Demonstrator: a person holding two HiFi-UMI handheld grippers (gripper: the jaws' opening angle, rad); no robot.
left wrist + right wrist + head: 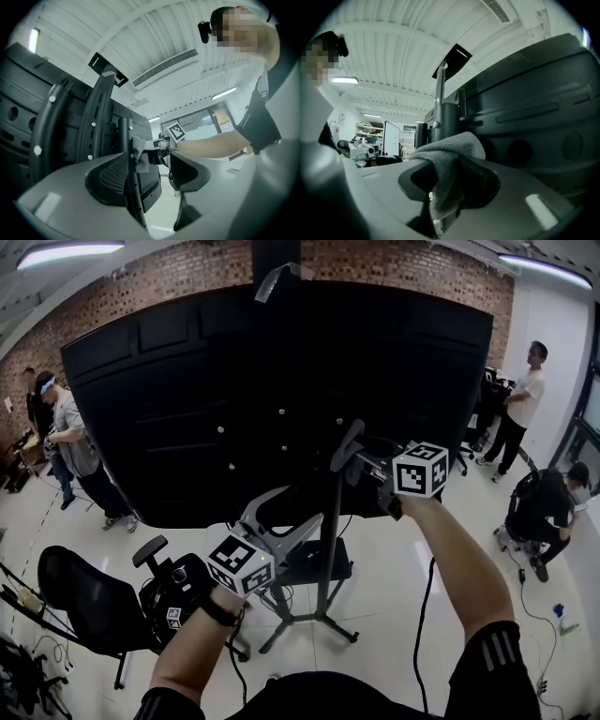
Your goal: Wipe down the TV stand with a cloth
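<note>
Jaws of right gripper stand wide apart, not clamped. Grey cloth lies bunched btwn them, draped over the jaw at 9 o'clock and hanging down past it; slack, no pinch seen. Directly behind the cloth, at 12 o'clock: black upright post of TV stand. In left gripper view the cloth sits against that post approx. mid-height; contact looks likely, not confirmed.

Jaws of left gripper are also apart, released. A thin black upright, apparently the same post, runs up btwn them, close against the jaw at 9 o'clock, w/ a clear gap to the other jaw. Nothing gripped.

Head view: left gripper at 7 o'clock, low by the stand's lower part, forearm w/ black wristband behind it. Right gripper at 3 o'clock of centre, higher, reaching to the post from the right side.

Surroundings:
- TV: black rear panel faces the camera, fills the upper half, mounted on the stand.
- Stand feet rest on white floor.
- Black office chair at 8 o'clock, just beside the left forearm.
- Black cable on the floor at 5 o'clock.
- Brick wall at 12 o'clock, behind the TV.
- Three bystanders, all well apart from the stand: standing person at 9 o'clock, second standing person at 2 o'clock, crouched person at 3 o'clock.
</note>
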